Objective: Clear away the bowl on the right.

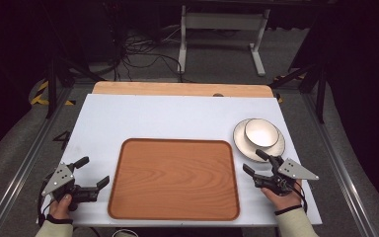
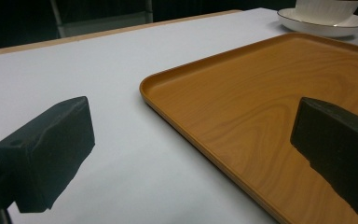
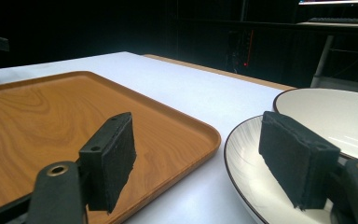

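Observation:
A brown wooden tray (image 1: 174, 178) lies empty in the middle of the white table. To its upper right a white bowl (image 1: 261, 133) stands on a white plate (image 1: 276, 147) with a dark rim. My right gripper (image 1: 254, 162) is open just in front of the plate, one jaw over the plate's near rim (image 3: 242, 177), the other beside the tray's corner (image 3: 200, 128). My left gripper (image 1: 93, 172) is open at the tray's left edge (image 2: 168, 119), with nothing between its jaws.
The white table (image 1: 177, 116) has bare room behind the tray and at the left. A wooden strip (image 1: 182, 89) runs along its far edge. Beyond it are a white stand's legs (image 1: 222, 29) and cables on the floor.

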`<act>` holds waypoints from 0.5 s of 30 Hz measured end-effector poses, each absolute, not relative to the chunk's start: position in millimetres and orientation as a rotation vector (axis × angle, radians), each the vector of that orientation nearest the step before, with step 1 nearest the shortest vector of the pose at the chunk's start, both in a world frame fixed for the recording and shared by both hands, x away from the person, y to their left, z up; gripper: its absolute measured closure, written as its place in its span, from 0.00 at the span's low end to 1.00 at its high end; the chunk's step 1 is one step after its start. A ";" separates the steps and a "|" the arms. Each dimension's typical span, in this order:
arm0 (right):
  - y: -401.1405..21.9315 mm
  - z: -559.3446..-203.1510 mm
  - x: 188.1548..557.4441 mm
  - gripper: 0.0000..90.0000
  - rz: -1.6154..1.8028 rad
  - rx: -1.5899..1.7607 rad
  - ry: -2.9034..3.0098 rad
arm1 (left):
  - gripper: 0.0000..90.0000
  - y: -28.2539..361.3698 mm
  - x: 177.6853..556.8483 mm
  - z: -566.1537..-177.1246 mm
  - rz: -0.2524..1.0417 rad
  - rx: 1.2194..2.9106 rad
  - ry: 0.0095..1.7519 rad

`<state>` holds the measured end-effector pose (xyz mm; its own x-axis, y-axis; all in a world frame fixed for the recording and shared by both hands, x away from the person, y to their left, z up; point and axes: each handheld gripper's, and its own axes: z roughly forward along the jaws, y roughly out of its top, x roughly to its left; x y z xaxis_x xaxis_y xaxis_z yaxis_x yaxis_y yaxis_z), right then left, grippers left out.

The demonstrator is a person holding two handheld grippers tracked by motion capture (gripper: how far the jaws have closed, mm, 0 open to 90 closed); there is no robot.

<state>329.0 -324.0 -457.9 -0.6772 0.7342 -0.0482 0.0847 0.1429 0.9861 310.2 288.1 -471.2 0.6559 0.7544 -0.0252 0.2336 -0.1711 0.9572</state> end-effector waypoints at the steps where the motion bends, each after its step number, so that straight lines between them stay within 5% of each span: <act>1: -324.1 -457.9 329.0 0.30 1.574 0.780 1.889 | 0.00 288.1 310.3 -471.2 0.564 1.723 0.804; 15: -324.1 -457.9 329.0 0.30 1.574 0.781 1.889 | 0.00 287.7 310.1 -471.2 0.569 1.728 0.799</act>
